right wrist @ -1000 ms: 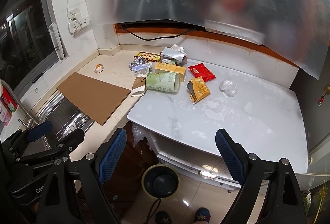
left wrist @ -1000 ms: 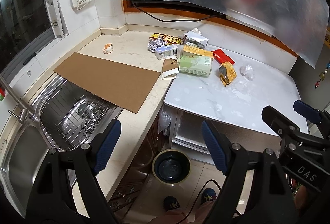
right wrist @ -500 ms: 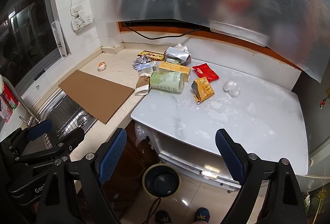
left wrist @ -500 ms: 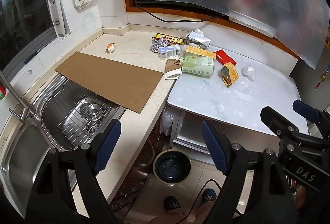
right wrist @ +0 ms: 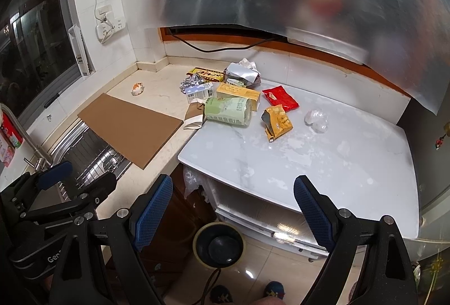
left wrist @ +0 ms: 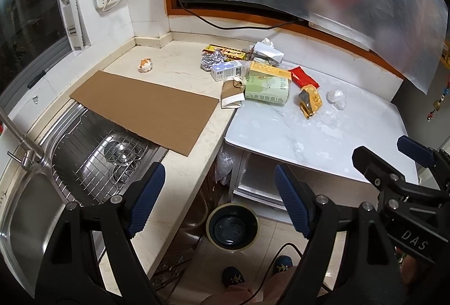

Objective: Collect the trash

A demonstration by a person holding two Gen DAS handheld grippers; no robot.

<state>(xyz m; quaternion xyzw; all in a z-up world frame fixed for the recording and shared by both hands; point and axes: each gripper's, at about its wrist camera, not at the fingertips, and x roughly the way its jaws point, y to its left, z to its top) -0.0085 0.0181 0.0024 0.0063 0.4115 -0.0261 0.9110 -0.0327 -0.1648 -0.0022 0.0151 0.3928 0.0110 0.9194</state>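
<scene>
Trash lies in a heap where the counter meets the white table: a green pack (left wrist: pixel 267 90) (right wrist: pixel 228 110), a yellow wrapper (left wrist: pixel 309 102) (right wrist: pixel 277 122), a red packet (left wrist: pixel 303 77) (right wrist: pixel 280 97), a small white carton (left wrist: pixel 227 71), crumpled foil (left wrist: pixel 211 62), a brown paper cup (left wrist: pixel 232 93), clear plastic (left wrist: pixel 337 98) (right wrist: pixel 317 119). A round bin (left wrist: pixel 233 226) (right wrist: pixel 219 244) stands on the floor below. My left gripper (left wrist: pixel 219 198) and right gripper (right wrist: pixel 233 209) are open and empty, well short of the heap.
A cardboard sheet (left wrist: pixel 146 111) lies across the counter and sink edge. The steel sink (left wrist: pixel 84 158) with its tap is at left. A small orange-white scrap (left wrist: pixel 145 65) lies on the counter. A plastic sheet hangs overhead. My feet show on the floor tiles.
Both grippers have moved slightly forward toward the counter and table; the trash heap looks a little nearer. Nothing was picked up.
</scene>
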